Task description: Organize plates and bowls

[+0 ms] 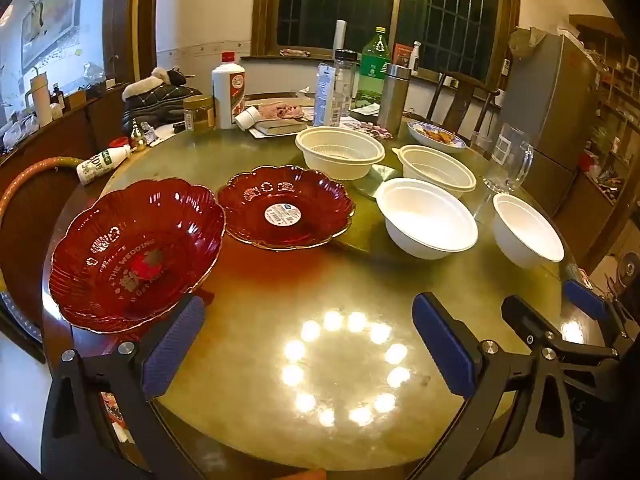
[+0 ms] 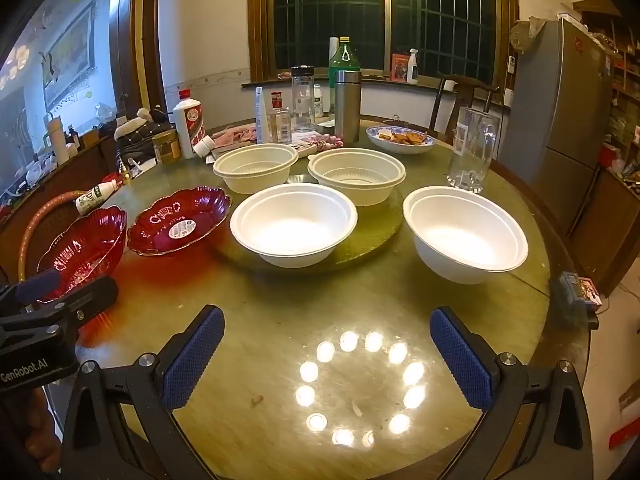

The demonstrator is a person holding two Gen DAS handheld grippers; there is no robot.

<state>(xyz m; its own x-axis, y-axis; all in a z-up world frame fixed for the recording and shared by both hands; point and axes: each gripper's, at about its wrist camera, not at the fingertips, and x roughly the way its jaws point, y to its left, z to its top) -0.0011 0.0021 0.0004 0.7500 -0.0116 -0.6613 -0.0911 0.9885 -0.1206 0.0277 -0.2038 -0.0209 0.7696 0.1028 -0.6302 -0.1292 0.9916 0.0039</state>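
Two red scalloped glass plates sit at the table's left: a near one [image 1: 136,256] [image 2: 82,254] and a far one with a barcode sticker [image 1: 286,208] [image 2: 180,220]. Two white bowls [image 1: 426,218] [image 1: 528,230] [image 2: 294,224] [image 2: 466,232] stand mid-table, two cream ribbed bowls [image 1: 340,152] [image 1: 438,170] [image 2: 256,168] [image 2: 358,174] behind them. My left gripper [image 1: 308,354] is open and empty, its left finger [image 1: 174,352] beside the near red plate. My right gripper [image 2: 328,360] is open and empty over bare table, short of the white bowls.
The round glass-topped table [image 2: 280,320] has a turntable [image 2: 372,236] at its centre. Bottles, a steel flask [image 2: 347,106], a glass pitcher [image 2: 472,148] and a plate of food [image 2: 402,138] crowd the far side. A small box [image 2: 582,290] sits at the right edge.
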